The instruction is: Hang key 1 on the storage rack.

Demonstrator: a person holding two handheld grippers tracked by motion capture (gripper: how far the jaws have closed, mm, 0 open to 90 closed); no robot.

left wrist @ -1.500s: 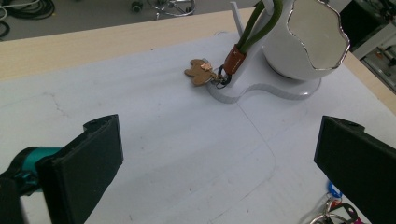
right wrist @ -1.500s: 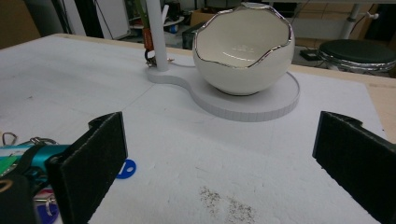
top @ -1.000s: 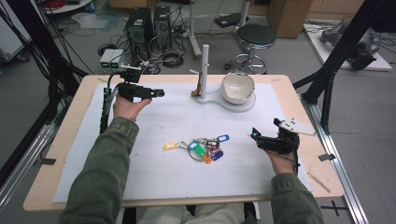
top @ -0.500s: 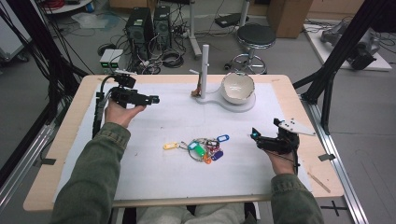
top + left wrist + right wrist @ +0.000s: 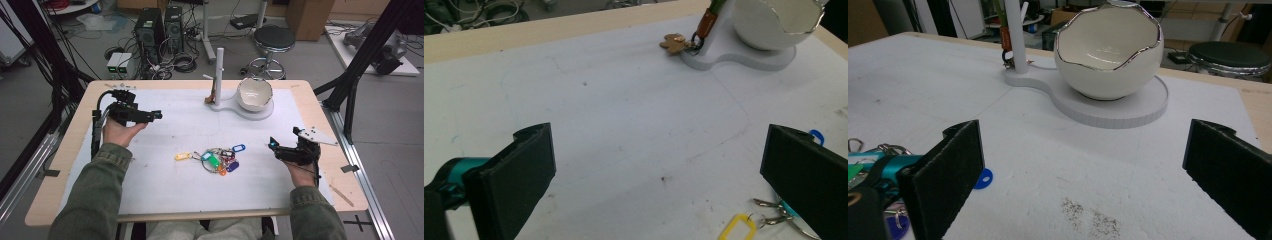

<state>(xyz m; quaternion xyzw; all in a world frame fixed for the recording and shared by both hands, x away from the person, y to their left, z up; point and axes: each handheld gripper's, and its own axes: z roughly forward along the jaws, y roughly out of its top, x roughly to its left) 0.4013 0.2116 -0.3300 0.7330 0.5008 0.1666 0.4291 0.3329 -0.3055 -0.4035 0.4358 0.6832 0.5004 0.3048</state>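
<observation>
Your left gripper has its jaws spread wide and holds nothing; in the left gripper view only bare white mat lies between them. It hovers over the mat, and from the high view you cannot really tell how far above it. The bunch of keys with coloured tags lies on the mat ahead of this gripper and to its right, well apart from it; a yellow tag of the bunch sits just beside the right jaw at the bottom of the left gripper view.

Your right gripper is also released, jaws fully apart and gripping nothing. The bunch lies near its left jaw, and a blue tag peeks out just beside that jaw in the right gripper view.

Straight ahead of the right gripper stands the white bowl on its white base, with the white post on the same base to the left.
</observation>
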